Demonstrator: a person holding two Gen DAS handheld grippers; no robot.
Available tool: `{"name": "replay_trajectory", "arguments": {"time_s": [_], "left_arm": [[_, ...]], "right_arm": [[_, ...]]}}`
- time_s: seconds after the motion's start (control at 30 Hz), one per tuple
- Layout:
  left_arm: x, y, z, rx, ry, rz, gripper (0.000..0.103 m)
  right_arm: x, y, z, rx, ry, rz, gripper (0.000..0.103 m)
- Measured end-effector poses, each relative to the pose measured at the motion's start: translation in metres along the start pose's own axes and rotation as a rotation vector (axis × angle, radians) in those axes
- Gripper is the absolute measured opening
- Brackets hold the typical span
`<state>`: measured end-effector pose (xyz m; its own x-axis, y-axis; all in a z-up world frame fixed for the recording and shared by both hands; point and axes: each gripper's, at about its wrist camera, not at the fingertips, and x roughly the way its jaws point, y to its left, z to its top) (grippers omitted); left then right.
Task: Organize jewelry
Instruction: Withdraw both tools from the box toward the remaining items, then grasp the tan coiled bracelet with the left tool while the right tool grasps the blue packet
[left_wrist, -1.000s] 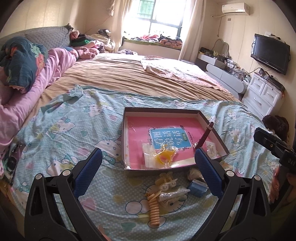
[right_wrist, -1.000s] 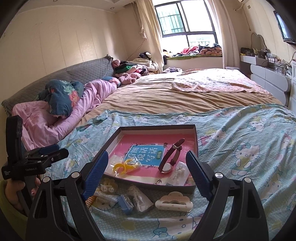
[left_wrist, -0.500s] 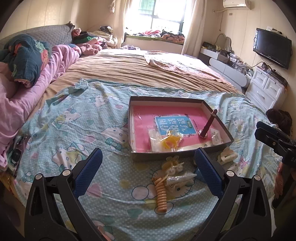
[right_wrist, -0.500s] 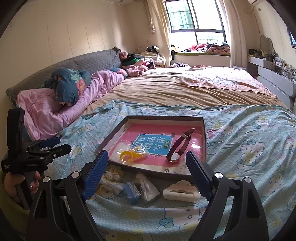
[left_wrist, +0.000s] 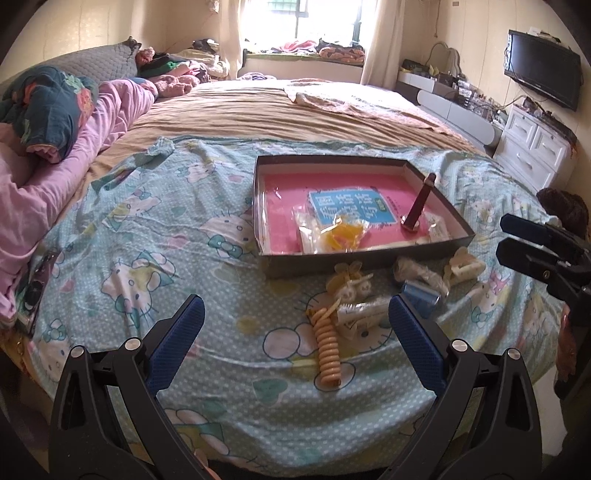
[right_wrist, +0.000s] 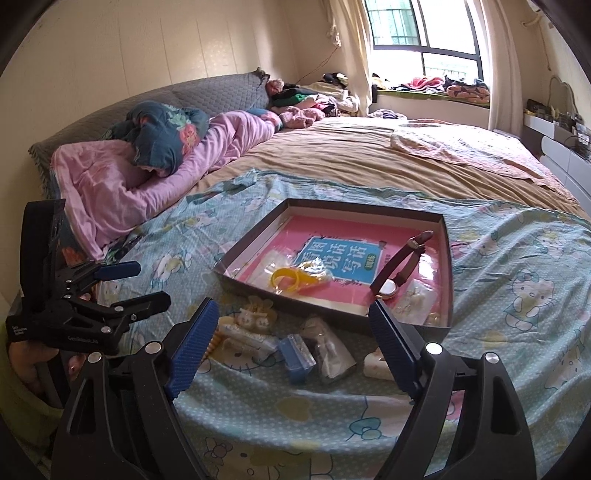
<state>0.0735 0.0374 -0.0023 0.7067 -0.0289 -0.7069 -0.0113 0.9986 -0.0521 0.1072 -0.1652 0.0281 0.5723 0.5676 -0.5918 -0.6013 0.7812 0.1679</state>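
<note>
Right gripper (right_wrist: 291, 334) closing, empty

One shallow box (left_wrist: 439, 245) is sitting on the bed, holding one watch (right_wrist: 400, 267), one pink book (left_wrist: 288, 218) and one yellow item in a clear bag (left_wrist: 343, 234). At its 6 o'clock, one coiled hair tie (left_wrist: 328, 350), one blue case (right_wrist: 297, 356) and one cream hair claw (left_wrist: 463, 264) are lying.

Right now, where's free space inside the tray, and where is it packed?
Free: tray floor's far-left pink corner, beyond the bagged yellow ring. Crowded: near edge, from that bag to the watch, and the bedsheet in front.
</note>
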Motion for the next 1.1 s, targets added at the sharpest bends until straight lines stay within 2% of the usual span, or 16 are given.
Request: {"name": "replay_trajectory", "arguments": {"time_s": [0.13,0.27,0.43,0.5,0.6,0.8,1.1], "left_arm": [[0.007,-0.001,-0.01,0.005,0.035,-0.004,0.093],[0.014,0.0,-0.018,0.005,0.065,-0.01,0.082],[0.021,0.004,-0.024,-0.014,0.103,-0.034,0.064],[0.024,0.003,-0.027,-0.017,0.119,-0.049,0.05],[0.028,0.0,-0.03,-0.012,0.136,-0.066,0.04],[0.035,-0.006,-0.034,0.0,0.159,-0.091,0.032],[0.048,-0.012,-0.037,0.009,0.193,-0.107,0.031]], "right_arm": [[0.007,0.001,-0.004,-0.006,0.026,0.018,0.074],[0.014,0.001,-0.009,-0.013,0.055,0.025,0.07],[0.022,0.001,-0.016,-0.028,0.09,0.033,0.062],[0.025,0.001,-0.019,-0.036,0.103,0.033,0.059],[0.031,0.001,-0.022,-0.047,0.124,0.035,0.052],[0.046,-0.001,-0.03,-0.055,0.167,0.032,0.04],[0.068,-0.002,-0.037,-0.096,0.211,0.006,0.038]]}}
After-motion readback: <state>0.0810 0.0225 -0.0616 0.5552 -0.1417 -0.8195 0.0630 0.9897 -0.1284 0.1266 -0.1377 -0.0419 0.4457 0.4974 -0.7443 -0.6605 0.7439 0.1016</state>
